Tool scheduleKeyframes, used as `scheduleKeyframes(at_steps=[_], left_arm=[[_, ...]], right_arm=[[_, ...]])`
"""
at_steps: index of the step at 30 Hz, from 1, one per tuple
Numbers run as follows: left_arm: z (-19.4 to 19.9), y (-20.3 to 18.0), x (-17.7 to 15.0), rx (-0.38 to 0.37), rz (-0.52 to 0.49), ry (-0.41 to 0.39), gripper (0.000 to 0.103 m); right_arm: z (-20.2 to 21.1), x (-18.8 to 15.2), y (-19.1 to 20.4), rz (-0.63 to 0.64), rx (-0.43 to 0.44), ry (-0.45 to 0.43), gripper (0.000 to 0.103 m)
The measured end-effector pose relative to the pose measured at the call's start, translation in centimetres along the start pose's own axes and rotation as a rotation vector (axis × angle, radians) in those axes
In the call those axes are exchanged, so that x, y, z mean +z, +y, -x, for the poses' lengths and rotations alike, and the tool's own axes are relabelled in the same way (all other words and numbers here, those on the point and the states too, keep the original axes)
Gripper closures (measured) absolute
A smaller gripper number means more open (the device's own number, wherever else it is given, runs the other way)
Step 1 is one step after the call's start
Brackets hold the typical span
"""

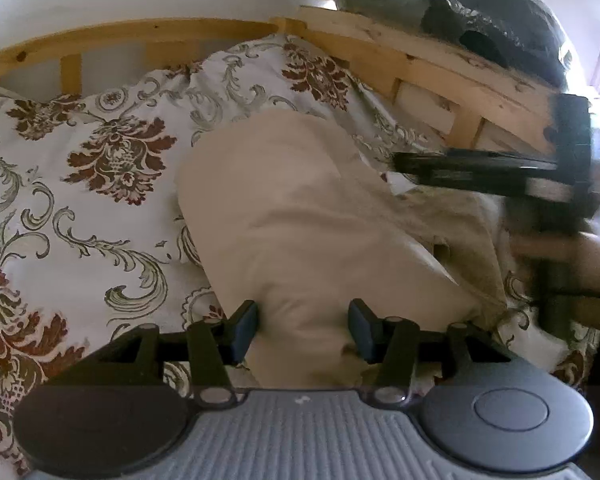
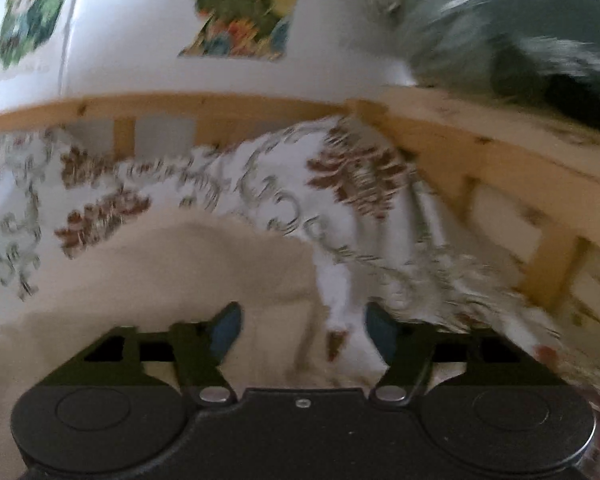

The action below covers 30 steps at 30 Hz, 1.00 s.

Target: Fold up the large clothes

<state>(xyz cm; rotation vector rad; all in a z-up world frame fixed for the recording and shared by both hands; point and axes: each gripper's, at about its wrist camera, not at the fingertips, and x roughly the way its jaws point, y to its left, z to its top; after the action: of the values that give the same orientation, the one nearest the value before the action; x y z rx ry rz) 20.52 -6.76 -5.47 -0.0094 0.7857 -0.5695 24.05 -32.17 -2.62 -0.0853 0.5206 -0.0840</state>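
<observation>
A large beige garment (image 1: 300, 216) lies on a bed covered by a white sheet with red-brown and grey floral print (image 1: 80, 168). My left gripper (image 1: 303, 330) is open, its jaws on either side of the garment's near end. The right gripper (image 1: 500, 172) shows in the left wrist view as a black frame over the garment's right side. In the blurred right wrist view the right gripper (image 2: 302, 334) is open, with the beige garment (image 2: 180, 272) at its left jaw and the floral sheet (image 2: 340, 216) between the jaws.
A pine bed rail (image 1: 432, 60) runs along the back and right of the bed, also in the right wrist view (image 2: 500, 168). A dark bundle in plastic (image 1: 480, 12) rests above the rail at the right. Colourful pictures (image 2: 240, 8) hang on the white wall.
</observation>
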Motion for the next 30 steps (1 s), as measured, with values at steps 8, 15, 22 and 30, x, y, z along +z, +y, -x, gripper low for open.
scheduleKeyframes(at_steps=[8,15,22,30], left_arm=[[0.3,0.1,0.2,-0.003,0.035,0.003,0.041],[1.0,-0.6,-0.1,0.002,0.086,0.043,0.009],[3.5,0.1,-0.6,0.036,0.176,-0.052,0.001],[3.9,0.9,0.1,0.133,0.189,-0.051,0.001]], right_arm=[[7.2,-4.0,-2.6,-0.277,-0.010,0.111,0.007],[5.4,-5.3,-4.0,-0.387,-0.024,0.089,0.005],[5.4,-4.4,-3.0,-0.325,-0.051,-0.080,0.005],[5.1,-3.9,-1.7,-0.222,-0.028,-0.119,0.001]])
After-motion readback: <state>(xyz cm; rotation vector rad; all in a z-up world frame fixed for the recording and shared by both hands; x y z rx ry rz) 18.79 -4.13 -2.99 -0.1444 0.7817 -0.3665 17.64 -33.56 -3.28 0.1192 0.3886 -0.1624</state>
